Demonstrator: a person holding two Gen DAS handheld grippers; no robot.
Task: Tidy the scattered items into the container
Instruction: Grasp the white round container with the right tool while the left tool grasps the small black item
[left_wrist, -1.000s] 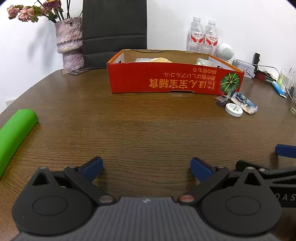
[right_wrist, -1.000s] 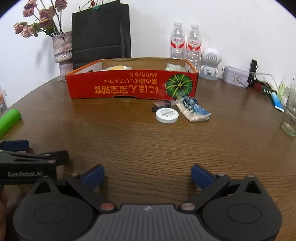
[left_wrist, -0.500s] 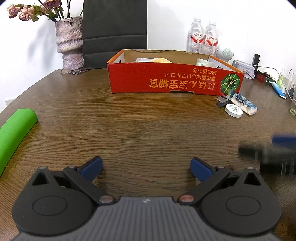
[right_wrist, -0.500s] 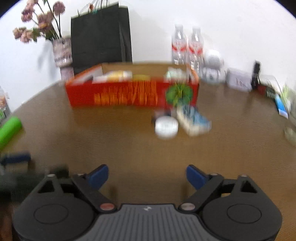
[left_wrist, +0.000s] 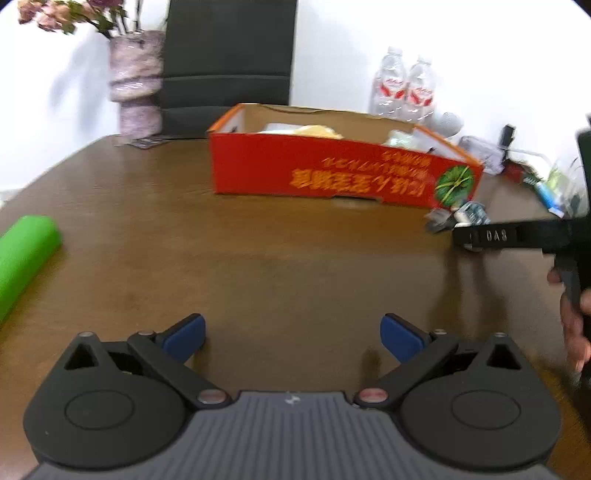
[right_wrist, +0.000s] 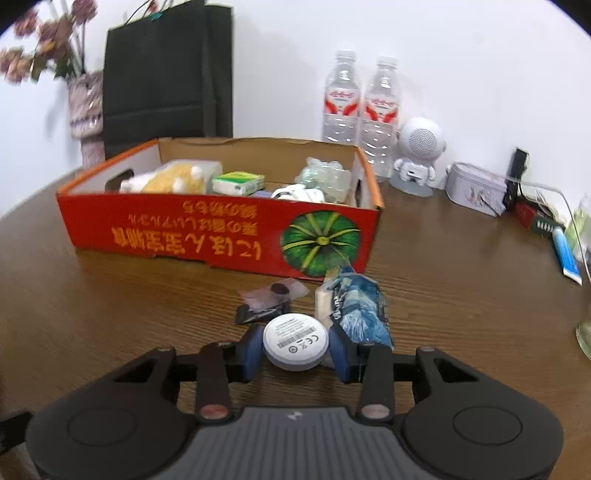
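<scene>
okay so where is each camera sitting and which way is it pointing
Left wrist: rides the left tool, looking across the brown wooden table at the red cardboard box; its open blue pads and the right tool show.
Right wrist: rides the right tool, facing the box, pads just closing around a white round disc.
Shared: box, table, two clear water bottles.

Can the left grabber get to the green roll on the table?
Probably yes. The left gripper is open and empty, and only bare table shows between it and the green roll off to its left.
</scene>
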